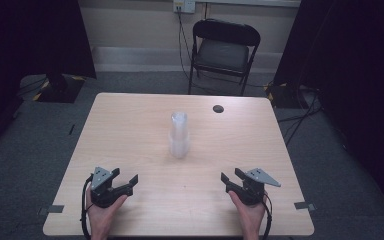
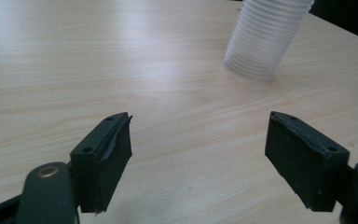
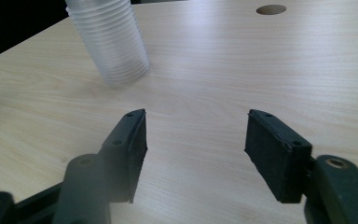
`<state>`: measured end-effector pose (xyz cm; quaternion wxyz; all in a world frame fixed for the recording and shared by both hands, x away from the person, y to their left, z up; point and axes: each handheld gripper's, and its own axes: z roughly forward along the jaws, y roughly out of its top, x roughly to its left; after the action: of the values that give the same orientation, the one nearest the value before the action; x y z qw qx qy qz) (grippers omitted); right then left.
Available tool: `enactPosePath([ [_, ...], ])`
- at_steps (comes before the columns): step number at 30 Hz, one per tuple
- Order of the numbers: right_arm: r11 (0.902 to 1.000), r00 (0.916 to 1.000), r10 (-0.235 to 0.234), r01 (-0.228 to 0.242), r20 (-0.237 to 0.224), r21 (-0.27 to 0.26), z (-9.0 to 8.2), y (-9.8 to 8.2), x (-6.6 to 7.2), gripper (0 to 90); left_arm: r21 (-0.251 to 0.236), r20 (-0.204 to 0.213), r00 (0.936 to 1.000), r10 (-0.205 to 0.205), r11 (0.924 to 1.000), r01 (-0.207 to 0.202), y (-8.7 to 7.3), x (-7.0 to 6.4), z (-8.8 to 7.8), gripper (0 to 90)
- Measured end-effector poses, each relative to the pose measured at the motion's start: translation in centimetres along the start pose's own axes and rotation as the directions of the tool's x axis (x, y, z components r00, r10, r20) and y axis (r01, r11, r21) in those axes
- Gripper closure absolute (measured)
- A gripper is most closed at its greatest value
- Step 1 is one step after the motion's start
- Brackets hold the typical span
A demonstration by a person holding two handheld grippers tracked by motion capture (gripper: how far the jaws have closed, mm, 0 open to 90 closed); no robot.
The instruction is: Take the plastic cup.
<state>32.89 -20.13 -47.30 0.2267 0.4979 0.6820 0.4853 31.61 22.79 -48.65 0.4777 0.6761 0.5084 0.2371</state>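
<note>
One cup stack (image 1: pixel 178 135) mid table (image 1: pixel 130 125), chair (image 1: pixel 223 50) behind, dark grommet hole (image 1: pixel 218 108) nr far edge.

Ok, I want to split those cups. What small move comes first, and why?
Probably ease the right gripper forward toward the cup stack. Both grippers sit open near the table's front edge, well short of the upright stack; the left gripper holds nothing.
</note>
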Motion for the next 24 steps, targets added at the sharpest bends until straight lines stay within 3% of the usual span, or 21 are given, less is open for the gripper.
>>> enactPosePath([
  [1, 1.0000, 1.0000, -0.003, 0.003, -0.001, -0.001, 0.0, 0.1, 0.0, 36.6, 0.011, -0.004, 0.9999, 0.014, 0.9998, -0.014, 0.1, 0.0, -0.1, 21.8],
  [4, 0.9999, 0.9994, 0.000, 0.000, -0.035, 0.010, 0.3, 0.4, 0.2, 34.2, -0.019, 0.035, 0.9993, -0.011, 0.9998, 0.012, 0.2, -0.1, -0.3, 21.5],
  [6, 0.9999, 0.9990, 0.000, 0.001, -0.045, 0.011, 0.4, 0.5, 0.3, 34.2, -0.016, 0.025, 0.9997, -0.002, 0.9999, 0.003, 0.3, -0.1, -0.2, 21.4],
  [7, 0.9999, 0.9978, -0.004, 0.005, -0.065, 0.011, 0.7, 0.9, 0.6, 32.2, 0.004, -0.009, 0.9998, 0.021, 0.9998, -0.021, 0.4, -0.2, -0.1, 21.0],
  [10, 0.9998, 0.9976, -0.014, 0.015, -0.067, 0.012, 1.0, 1.2, 0.8, 31.1, -0.007, 0.014, 0.9999, -0.006, 1.0000, 0.006, 0.3, -0.2, 0.0, 21.6],
  [18, 0.9985, 0.9925, -0.054, 0.053, -0.110, -0.017, 1.8, 1.8, 2.0, 30.0, -0.017, 0.028, 0.9991, 0.032, 0.9993, -0.032, 0.5, -0.9, -0.3, 22.2],
  [22, 0.9988, 0.9898, -0.049, 0.047, -0.134, -0.016, 2.1, 1.9, 2.7, 29.0, -0.020, 0.044, 0.9981, 0.043, 0.9989, -0.042, 0.5, -1.0, -0.6, 22.2],
  [24, 0.9986, 0.9881, -0.054, 0.053, -0.144, -0.009, 2.2, 2.0, 3.0, 28.0, -0.036, 0.043, 0.9975, 0.056, 0.9979, -0.054, 0.5, -1.2, -0.9, 26.3],
])
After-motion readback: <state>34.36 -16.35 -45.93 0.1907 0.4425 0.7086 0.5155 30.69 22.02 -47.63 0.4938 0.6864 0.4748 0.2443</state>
